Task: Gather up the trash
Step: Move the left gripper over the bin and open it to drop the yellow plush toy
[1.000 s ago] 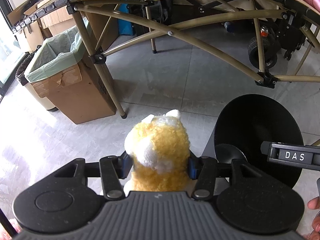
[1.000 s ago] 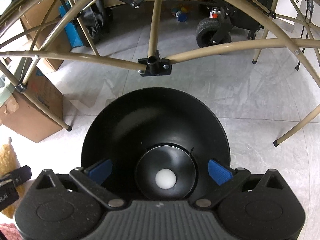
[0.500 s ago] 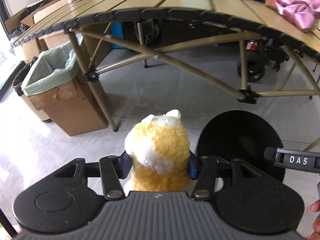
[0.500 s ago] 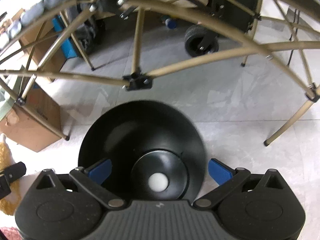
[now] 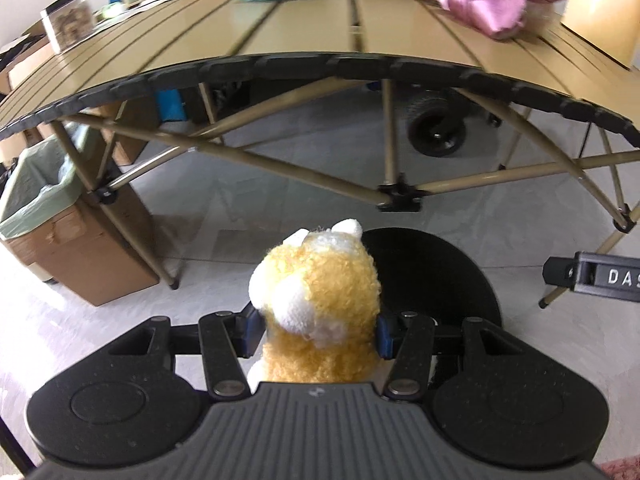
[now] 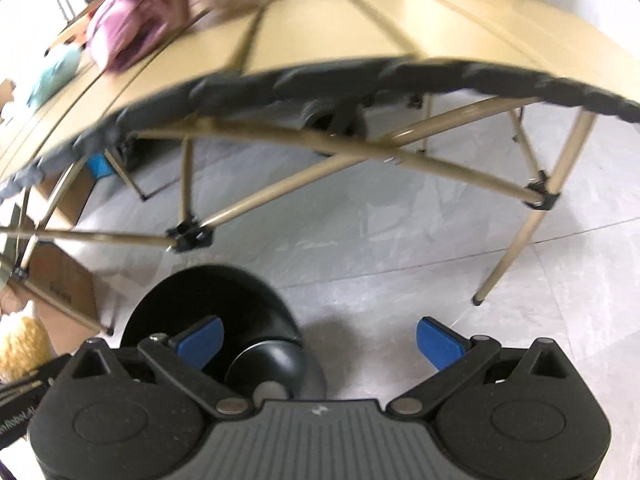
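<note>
Left gripper [image 5: 316, 334] had its pads clamped on a yellow-and-white plush toy [image 5: 320, 304]; right gripper [image 6: 318, 340] hung wide open, nothing btwn the pads. We judged the plush could slip if the squeeze eased, dropping beside the black round bin [image 5: 440, 276] on the floor below. Folding table [image 5: 304, 36] edge and its crossed legs stood close ahead; liner-lined cardboard box [image 5: 72, 240] sat off to the side.

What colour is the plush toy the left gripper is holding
Yellow-orange with white patches; the plush toy shows best in the left wrist view.

left tool [image 5: 314, 334] clamped on something, right tool [image 6: 318, 344] apparently spread wide, empty.
</note>
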The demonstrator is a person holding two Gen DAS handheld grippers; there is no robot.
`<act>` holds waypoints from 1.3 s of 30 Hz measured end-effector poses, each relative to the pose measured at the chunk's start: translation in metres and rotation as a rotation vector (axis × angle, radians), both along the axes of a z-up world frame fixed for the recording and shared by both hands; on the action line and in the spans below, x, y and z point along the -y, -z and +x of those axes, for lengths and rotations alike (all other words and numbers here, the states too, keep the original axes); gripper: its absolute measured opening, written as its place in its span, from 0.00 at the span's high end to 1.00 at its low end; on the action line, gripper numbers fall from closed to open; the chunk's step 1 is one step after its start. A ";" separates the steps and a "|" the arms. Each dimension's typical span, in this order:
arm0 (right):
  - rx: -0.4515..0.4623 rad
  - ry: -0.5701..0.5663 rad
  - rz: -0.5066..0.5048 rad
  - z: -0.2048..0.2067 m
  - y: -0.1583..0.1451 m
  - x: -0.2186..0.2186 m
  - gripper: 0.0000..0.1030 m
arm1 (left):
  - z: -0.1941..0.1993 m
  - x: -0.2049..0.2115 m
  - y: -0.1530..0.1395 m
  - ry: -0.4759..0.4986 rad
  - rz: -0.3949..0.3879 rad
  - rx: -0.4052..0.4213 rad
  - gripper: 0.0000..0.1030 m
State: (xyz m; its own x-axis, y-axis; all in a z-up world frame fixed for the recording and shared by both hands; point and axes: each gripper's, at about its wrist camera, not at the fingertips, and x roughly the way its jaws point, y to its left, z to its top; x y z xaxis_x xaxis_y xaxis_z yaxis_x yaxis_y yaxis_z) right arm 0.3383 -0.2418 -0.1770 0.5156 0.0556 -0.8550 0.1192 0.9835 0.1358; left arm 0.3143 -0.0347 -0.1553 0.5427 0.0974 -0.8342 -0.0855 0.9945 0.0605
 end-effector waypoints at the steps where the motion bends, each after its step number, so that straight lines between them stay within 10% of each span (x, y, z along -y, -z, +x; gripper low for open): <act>1: 0.001 0.012 0.004 0.000 -0.001 0.005 0.00 | 0.003 0.005 0.001 0.007 0.000 -0.001 0.49; 28: -0.030 0.071 -0.001 -0.002 0.013 0.033 0.00 | 0.038 0.043 0.052 0.046 -0.014 -0.138 0.45; 31: -0.029 0.074 -0.003 -0.002 0.013 0.034 0.00 | 0.038 0.042 0.053 0.050 -0.032 -0.145 0.30; 33: -0.027 0.071 -0.006 -0.002 0.013 0.034 0.00 | 0.037 0.042 0.052 0.044 -0.033 -0.139 0.00; 39: -0.024 0.066 -0.008 -0.002 0.013 0.034 0.00 | 0.036 0.042 0.051 0.049 -0.023 -0.136 0.00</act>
State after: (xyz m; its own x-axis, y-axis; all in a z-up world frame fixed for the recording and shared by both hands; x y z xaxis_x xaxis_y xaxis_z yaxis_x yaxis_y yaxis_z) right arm 0.3361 -0.2760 -0.1896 0.4972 0.0151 -0.8675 0.1869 0.9745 0.1241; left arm 0.3503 -0.0765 -0.2059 0.4282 0.0535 -0.9021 -0.0295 0.9985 0.0452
